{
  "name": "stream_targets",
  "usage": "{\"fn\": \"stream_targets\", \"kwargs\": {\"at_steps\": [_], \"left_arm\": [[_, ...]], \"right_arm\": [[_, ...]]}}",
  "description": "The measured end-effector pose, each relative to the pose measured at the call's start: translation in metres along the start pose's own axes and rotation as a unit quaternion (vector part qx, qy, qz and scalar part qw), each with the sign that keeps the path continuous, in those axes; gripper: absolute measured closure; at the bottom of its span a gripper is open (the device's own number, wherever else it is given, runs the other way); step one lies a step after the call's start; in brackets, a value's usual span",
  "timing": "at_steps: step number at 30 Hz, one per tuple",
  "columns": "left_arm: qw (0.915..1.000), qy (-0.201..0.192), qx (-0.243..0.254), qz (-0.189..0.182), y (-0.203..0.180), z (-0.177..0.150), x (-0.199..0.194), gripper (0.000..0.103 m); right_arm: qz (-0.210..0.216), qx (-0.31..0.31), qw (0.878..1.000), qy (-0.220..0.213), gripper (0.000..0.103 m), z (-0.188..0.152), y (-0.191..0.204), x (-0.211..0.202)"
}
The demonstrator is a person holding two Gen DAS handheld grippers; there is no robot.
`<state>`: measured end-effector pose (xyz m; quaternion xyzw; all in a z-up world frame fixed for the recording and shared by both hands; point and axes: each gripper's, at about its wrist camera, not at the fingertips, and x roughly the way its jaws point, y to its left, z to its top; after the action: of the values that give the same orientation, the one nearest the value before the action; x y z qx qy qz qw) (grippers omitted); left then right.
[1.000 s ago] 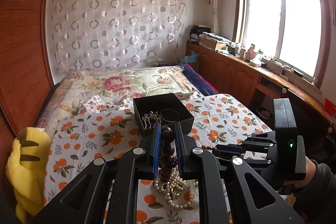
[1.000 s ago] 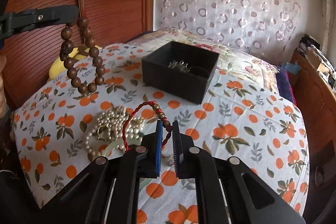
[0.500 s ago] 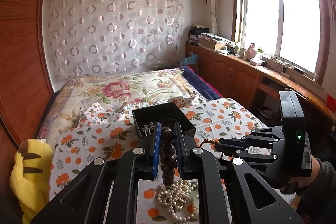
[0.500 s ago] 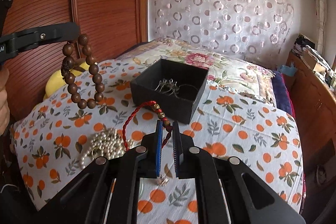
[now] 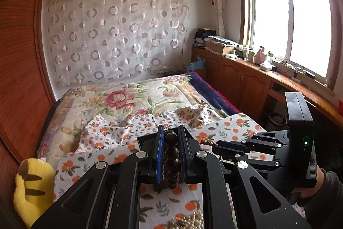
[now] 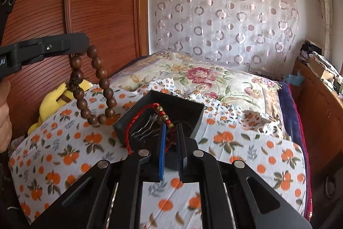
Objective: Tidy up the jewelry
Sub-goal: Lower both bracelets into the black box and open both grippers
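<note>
Moved since earlier: both tools have risen toward the black box (image 6: 159,115); pearls (image 5: 188,221) now at bottom edge
Right tool (image 6: 170,134): closed on red cord bracelet (image 6: 150,113), loop hanging over box interior, frame centre
Left tool (image 5: 170,143): clamped on wooden bead bracelet (image 6: 94,87), upper left, beside box
Nearer: right; drop lies straight down

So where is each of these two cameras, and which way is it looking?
Left wrist: sits on the left tool, looking along its fingers across the bed at the window; the right tool and its hand show.
Right wrist: sits on the right tool, facing the black box; the left tool's tip shows.
Shared: wooden bead bracelet, red cord bracelet, bed.
</note>
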<state>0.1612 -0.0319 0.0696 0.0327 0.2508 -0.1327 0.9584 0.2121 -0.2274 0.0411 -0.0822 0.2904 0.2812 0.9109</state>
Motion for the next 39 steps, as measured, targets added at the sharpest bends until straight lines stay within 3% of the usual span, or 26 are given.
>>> {"fn": "stream_targets", "kwargs": {"at_steps": [22, 39], "left_arm": [[0.9972, 0.071, -0.007, -0.021, 0.003, -0.012, 0.088, 0.091], [0.9977, 0.065, -0.015, -0.011, 0.023, -0.031, 0.071, 0.091]], "right_arm": [[-0.005, 0.021, 1.000, 0.009, 0.092, -0.004, -0.019, 0.042], [-0.012, 0.016, 1.000, 0.024, 0.092, -0.001, -0.015, 0.048]]}}
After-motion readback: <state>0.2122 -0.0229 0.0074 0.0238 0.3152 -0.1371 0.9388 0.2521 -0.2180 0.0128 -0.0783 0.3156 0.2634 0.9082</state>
